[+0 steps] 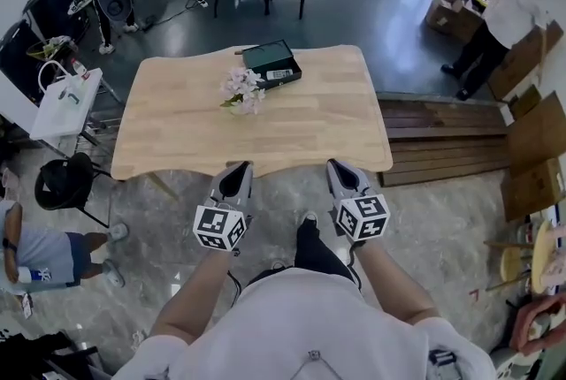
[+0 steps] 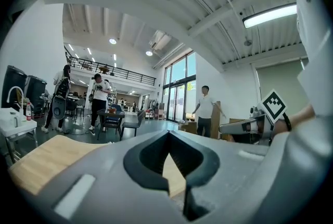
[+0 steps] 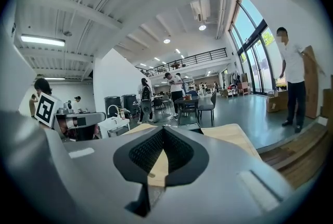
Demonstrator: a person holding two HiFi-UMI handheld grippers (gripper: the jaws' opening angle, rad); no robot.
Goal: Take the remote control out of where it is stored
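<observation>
Hovering the left gripper (image 1: 239,171) and the right gripper (image 1: 340,171) side by side just short of the near edge of the table (image 1: 327,126), both pointing forward, presumably as a ready pose before any reach. Pressing each pair of fingers tip to tip, gripping nothing, with only bare tabletop showing through the gap behind the tips in both gripper views. Lying well ahead of the fingertips, near the far edge and roughly between the two pairs: a dark open box (image 1: 271,64), likely serving as the store. Showing along its near side what may be the remote (image 1: 280,73), a pale strip too small for telling surely. Standing between the left fingers and the box, almost straight ahead of them: flowers (image 1: 242,92), probably favouring a reach from the right fingers' side. Needing the fingers parting before any grasp, judging by the tips meeting now.
</observation>
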